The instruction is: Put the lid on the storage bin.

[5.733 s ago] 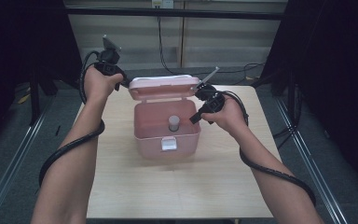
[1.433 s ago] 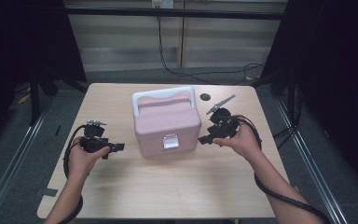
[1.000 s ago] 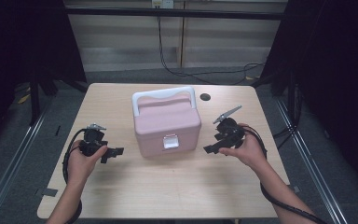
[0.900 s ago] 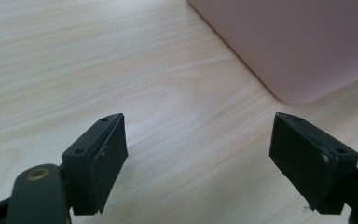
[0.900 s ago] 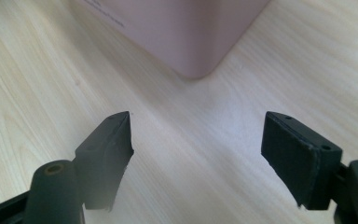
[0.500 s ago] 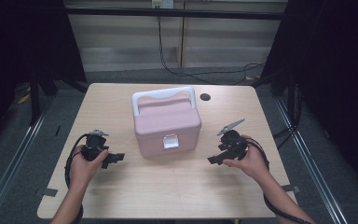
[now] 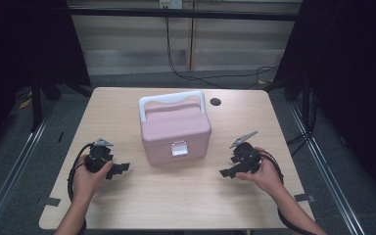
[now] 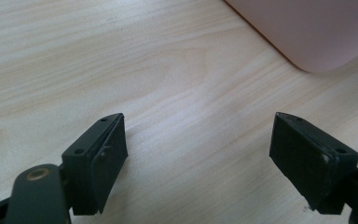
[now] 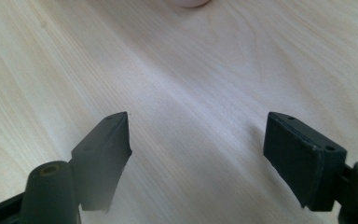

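The pink plastic lidded box with a white carry handle (image 7: 175,128) stands shut in the middle of the pale wooden desk (image 7: 176,200), its small white front latch (image 7: 178,148) facing the person. The left claw (image 7: 119,169) rests low over the desk to the left of the box, and the right claw (image 7: 226,173) to its right, each well apart from it. In the left gripper view the left claw (image 8: 196,154) is spread wide with only bare wood between its jaws and a pink corner of the box (image 8: 307,32) beyond; in the right gripper view the right claw (image 9: 196,156) is likewise released and empty. The step in hand looks like parking both hands after closing the box, so doing it well means setting them down gently, jaws clear of the box walls, so that nothing nudges it or its latch, and keeping the trailing cables off the lid. Against the earliest frame, the box was open with its lid up, a small grey thing inside, and both hands raised at its rear corners; now the lid is down and the hands have drawn back toward the near edge.
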